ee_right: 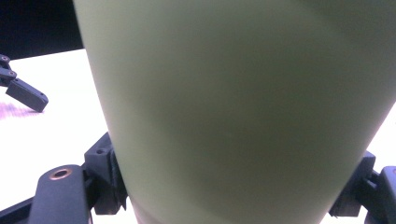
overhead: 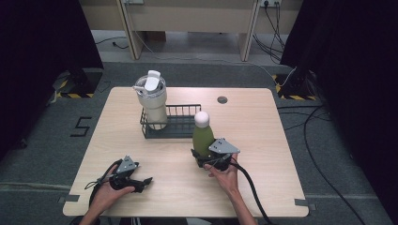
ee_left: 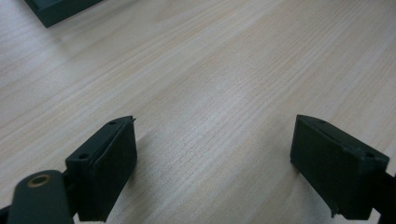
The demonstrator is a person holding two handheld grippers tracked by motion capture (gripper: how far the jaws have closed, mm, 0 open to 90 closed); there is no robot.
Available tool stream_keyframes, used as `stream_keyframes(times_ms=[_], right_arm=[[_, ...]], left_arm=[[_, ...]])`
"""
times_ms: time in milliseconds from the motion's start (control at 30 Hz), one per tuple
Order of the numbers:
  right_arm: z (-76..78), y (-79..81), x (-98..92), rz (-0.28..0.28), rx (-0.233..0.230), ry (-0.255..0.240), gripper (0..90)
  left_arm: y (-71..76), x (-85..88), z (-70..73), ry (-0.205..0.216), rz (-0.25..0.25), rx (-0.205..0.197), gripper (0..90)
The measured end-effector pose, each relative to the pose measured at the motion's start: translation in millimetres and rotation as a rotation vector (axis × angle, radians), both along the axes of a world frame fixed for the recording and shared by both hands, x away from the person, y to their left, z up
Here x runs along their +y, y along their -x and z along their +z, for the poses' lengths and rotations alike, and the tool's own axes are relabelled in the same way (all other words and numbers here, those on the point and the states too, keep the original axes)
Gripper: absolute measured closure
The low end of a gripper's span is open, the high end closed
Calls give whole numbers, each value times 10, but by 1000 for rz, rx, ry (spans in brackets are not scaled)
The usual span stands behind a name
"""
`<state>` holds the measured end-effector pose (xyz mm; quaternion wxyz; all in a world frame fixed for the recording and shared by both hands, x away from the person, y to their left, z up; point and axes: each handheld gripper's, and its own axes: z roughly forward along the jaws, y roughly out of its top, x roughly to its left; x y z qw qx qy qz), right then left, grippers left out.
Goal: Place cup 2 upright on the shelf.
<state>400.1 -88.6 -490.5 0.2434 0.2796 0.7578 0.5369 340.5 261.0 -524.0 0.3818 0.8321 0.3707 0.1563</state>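
High view: the right hand-held gripper (overhead: 206, 157) pinches the base of a green bottle (overhead: 202, 138), which stands upright on the tabletop (overhead: 263, 154) just in front of the wire rack (overhead: 183, 129). A cream tumbler (overhead: 152, 101) already stands in the rack's left end. The left hand-held gripper (overhead: 141, 183) lies low near the front edge, well apart from both.

Left gripper view: its jaws are spread wide over bare wood, holding nothing.

Right gripper view: the bottle (ee_right: 233, 107) sits clamped between the two jaws.

By my reading the bottle is gripped but not yet racked; lifting it into the free space beside the tumbler is left.
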Motion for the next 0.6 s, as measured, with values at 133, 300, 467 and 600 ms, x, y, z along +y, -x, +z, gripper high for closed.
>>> stream_keyframes(times_ms=[133,300,467,600], right_arm=[[19,8,-11,-1,4,-11,208],[30,0,-29,-14,7,-15,208],[61,-6,-41,-21,6,-22,208],[99,-20,-56,-26,3,-33,208]], left_arm=[[0,0,0,0,0,0,140],[0,0,0,0,0,0,140],[0,0,0,0,0,0,140],[0,0,0,0,0,0,140]])
